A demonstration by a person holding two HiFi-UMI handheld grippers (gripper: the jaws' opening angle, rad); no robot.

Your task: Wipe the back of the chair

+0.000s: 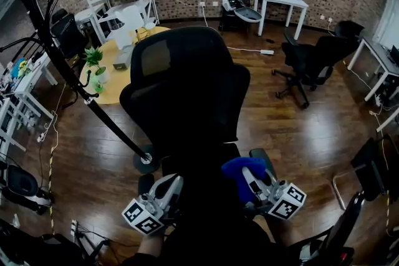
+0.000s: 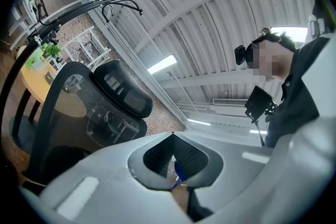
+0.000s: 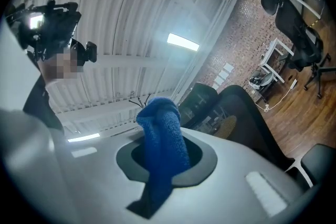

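A black office chair [image 1: 187,87] with a mesh back and headrest stands in front of me, its back towards me. Both grippers sit low, near its seat. My right gripper [image 1: 247,174] is shut on a blue cloth [image 1: 240,168], which bunches up above the jaws in the right gripper view, blue cloth [image 3: 163,136]; the chair [image 3: 247,113] lies beyond to the right. My left gripper [image 1: 174,182] is shut with nothing held; in the left gripper view its jaws meet at the tip [image 2: 172,136], and the chair [image 2: 89,107] is to the left, apart from it.
A black coat rack [image 1: 93,106] leans across the left, its base [image 1: 146,162] next to the chair. A round yellow table [image 1: 115,71] stands behind on the left. Another black chair [image 1: 312,62] is at the right, and a white table [image 1: 280,0] at the back wall.
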